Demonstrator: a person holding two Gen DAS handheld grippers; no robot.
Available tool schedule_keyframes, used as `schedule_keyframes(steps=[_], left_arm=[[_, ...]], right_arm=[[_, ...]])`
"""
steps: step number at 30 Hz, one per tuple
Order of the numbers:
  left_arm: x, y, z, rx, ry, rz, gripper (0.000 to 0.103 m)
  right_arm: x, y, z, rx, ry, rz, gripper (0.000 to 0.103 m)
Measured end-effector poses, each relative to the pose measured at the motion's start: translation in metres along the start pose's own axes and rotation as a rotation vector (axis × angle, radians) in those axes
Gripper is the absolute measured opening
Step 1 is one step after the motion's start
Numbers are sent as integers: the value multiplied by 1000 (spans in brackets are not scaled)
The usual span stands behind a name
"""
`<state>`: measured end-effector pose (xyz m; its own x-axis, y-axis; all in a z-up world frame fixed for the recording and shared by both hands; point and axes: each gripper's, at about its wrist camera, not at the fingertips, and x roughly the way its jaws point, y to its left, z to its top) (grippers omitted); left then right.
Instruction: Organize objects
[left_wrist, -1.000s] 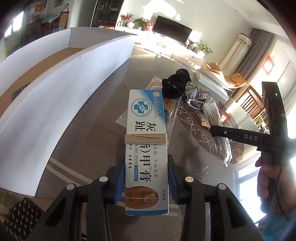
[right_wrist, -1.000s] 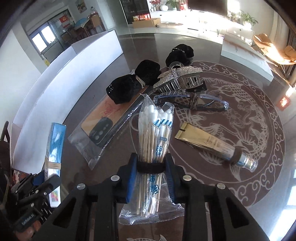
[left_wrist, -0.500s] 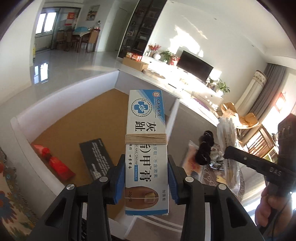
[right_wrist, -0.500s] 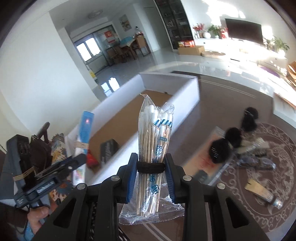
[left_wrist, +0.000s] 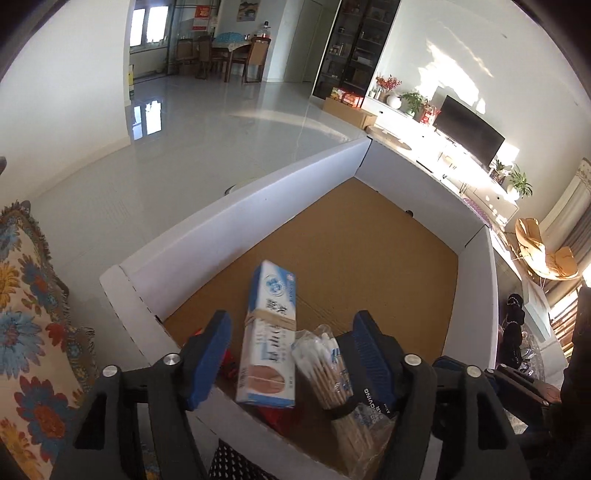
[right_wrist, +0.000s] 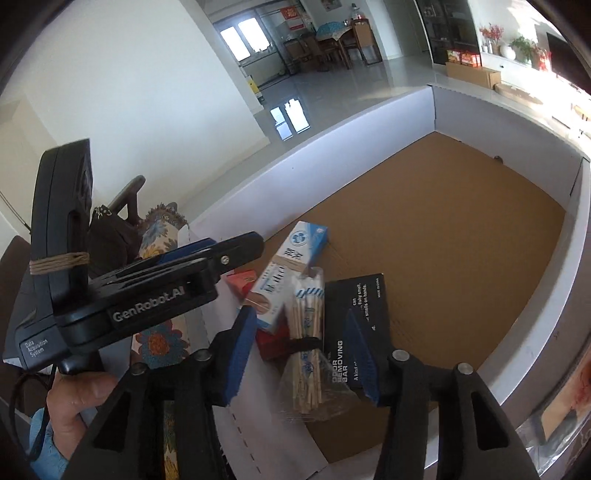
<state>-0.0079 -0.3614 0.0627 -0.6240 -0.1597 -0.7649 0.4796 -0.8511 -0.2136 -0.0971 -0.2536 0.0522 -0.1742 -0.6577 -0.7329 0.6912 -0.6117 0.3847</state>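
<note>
A large white box (left_wrist: 236, 206) with a brown cardboard floor lies under both grippers. My left gripper (left_wrist: 291, 354) is open; the blue-and-white cream carton (left_wrist: 267, 339) lies free between its fingers inside the box. The bag of cotton swabs (left_wrist: 328, 373) lies beside the carton. My right gripper (right_wrist: 301, 354) is open, and the swab bag (right_wrist: 304, 332) lies loose between its fingers. The carton (right_wrist: 288, 273) leans on a red packet (right_wrist: 271, 345). A black box (right_wrist: 356, 325) lies to the right of the swabs.
The box's white walls (right_wrist: 576, 258) rise on all sides, with bare brown floor (right_wrist: 443, 229) at the far end. A flower-patterned cushion (left_wrist: 26, 332) lies left of the box. Black hair accessories (left_wrist: 513, 328) sit on the table beyond the box's right wall.
Both grippers moved over the box and opened. The carton and the swab bag left the jaws and now lie in the box's near corner.
</note>
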Motion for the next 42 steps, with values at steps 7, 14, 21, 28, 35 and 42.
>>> schedule_keyframes(steps=[7, 14, 21, 28, 35, 42], left_arm=[[-38, -52, -36, 47, -61, -115, 75], [-49, -195, -122, 305, 41, -381, 92], [6, -296, -218, 508, 239, -391, 93], [26, -339, -256, 649, 286, -336, 93], [24, -346, -268, 731, 215, -242, 94], [24, -343, -270, 736, 224, -248, 103]], right_arm=[[-91, -61, -50, 41, -209, -114, 93], [-176, -164, -196, 96, -249, -553, 97], [-224, -233, -291, 199, -138, -801, 97], [-217, -245, -291, 259, -97, -796, 103], [-216, -254, -293, 365, -110, -759, 103], [-215, -253, -293, 367, -110, -759, 103]])
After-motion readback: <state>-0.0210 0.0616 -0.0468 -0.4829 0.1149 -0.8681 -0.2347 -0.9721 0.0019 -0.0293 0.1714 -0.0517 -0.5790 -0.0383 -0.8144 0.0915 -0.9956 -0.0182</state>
